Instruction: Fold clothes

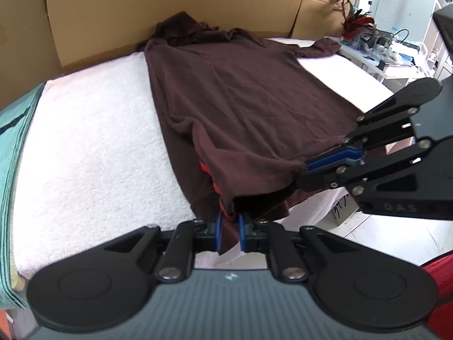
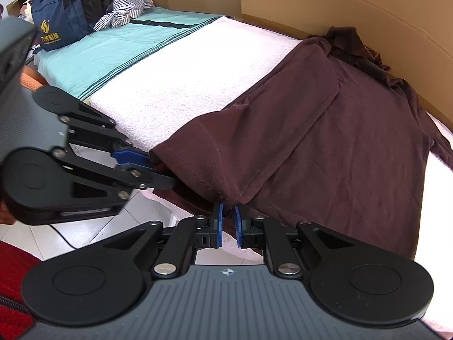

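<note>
We saw a white towel covering the tabletop, a maroon shirt spread across it, and our left gripper and right gripper each pinching its near hem.

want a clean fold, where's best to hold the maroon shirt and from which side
By the bottom hem, from the near table edge. The maroon shirt lies flat with its collar far back, its hem overhanging in front. The left gripper and right gripper already pinch it there, apart.
</note>
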A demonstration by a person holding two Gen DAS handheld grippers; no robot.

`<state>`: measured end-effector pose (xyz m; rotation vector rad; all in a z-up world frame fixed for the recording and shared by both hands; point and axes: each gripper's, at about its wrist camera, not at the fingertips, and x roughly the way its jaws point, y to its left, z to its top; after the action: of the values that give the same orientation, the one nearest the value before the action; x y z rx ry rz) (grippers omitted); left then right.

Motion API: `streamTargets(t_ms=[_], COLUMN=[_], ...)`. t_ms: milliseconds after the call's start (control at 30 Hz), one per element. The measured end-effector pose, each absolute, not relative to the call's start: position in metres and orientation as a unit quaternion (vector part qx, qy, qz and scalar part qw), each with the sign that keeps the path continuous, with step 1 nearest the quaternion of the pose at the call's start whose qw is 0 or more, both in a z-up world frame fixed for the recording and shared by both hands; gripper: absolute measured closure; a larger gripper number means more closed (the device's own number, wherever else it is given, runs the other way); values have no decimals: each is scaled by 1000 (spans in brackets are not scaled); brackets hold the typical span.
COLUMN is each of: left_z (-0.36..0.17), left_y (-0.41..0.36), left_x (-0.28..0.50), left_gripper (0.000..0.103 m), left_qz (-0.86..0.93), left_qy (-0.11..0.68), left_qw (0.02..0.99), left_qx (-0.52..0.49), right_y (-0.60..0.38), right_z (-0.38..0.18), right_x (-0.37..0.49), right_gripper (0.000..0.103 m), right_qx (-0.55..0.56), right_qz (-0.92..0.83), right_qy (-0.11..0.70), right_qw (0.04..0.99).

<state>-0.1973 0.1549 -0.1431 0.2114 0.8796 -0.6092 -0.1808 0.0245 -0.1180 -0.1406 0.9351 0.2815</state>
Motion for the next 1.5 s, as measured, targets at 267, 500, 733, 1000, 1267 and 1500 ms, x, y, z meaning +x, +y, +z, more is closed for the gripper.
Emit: streamTargets(t_ms=[267,500,733,1000,1267,1500], left_z=[-136,-145,-154,-161,-155,-157], left_y=[159,169,189,183,192,199], left_x=[-198,-182,-191,-183,-177,-171], left_gripper=[62,97,98,99,100,100], left_qz=[-299,-272,-252,-276,-290,-302], left_qy=[403,418,449,464,471,478], left_qw=[860,865,856,842,832,821], left_qx=[94,60,41,13,-44,-77], right_y=[28,31,28,39,38,24], right_z=[-118,-118,-121,-114,-140,-122], right_x=[-180,-182,-182,-157,-126,-135], right_gripper=[93,93,101,90,94,102], right_qx=[-78,-86,-89,-62,-59,-31], right_qz=[137,135,125,150,120,92], right_qy=[451,451,464,432,456,442], right_qw=[878,878,873,887,880,892])
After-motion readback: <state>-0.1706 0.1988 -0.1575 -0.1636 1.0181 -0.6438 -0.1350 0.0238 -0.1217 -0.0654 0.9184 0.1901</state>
